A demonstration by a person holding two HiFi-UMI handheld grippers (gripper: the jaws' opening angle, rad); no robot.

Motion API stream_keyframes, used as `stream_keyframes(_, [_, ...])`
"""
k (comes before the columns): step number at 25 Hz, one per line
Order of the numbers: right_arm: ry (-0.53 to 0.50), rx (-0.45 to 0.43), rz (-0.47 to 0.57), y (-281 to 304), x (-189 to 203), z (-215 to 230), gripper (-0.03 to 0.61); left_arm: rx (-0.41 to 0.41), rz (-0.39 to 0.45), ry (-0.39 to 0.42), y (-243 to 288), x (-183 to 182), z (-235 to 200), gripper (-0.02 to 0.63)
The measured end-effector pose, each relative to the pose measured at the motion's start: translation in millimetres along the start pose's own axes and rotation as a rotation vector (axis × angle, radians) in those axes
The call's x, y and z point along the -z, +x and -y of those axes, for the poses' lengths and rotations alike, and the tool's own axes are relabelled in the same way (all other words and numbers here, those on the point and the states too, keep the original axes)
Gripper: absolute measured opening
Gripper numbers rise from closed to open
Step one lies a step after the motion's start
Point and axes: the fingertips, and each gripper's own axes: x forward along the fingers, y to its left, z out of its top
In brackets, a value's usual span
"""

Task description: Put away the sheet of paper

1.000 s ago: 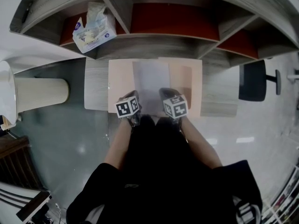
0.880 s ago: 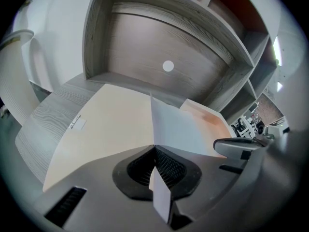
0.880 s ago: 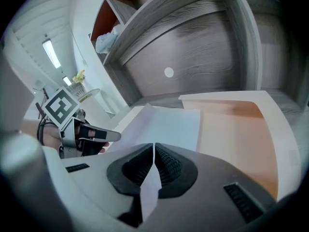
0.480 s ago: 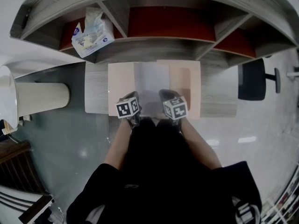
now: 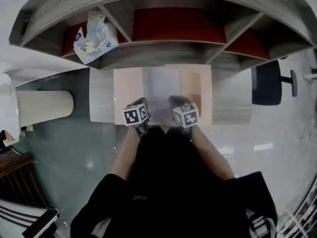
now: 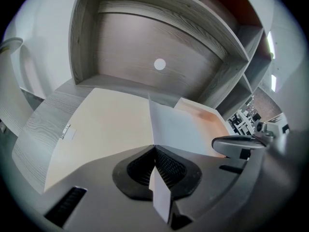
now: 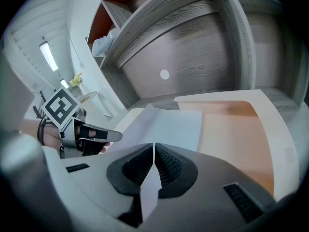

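head view: left gripper (image 5: 142, 103), right gripper (image 5: 175, 102) fingers clamp sheet of paper (image 5: 159, 86) over folder (image 5: 127, 90).

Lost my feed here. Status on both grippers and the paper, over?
Left gripper shut on sheet of paper. Right gripper shut on same sheet. Sheet over open folder. Nothing blocking.

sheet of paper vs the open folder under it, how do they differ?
Colour: the sheet of paper is white, the folder peach.
Size: the sheet is narrower than the open folder.
Pose: the folder lies flat on the desk; the sheet's near edge is pinched by the left gripper and the right gripper.
Both are thin rectangles.
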Motion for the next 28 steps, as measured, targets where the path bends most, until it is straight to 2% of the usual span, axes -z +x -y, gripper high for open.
stream_keyframes(28, [0.011,0.005,0.011,-9.7,4.7,4.6,0.028,0.011,-0.011,0.05,2.3,5.7,16.0,0.046])
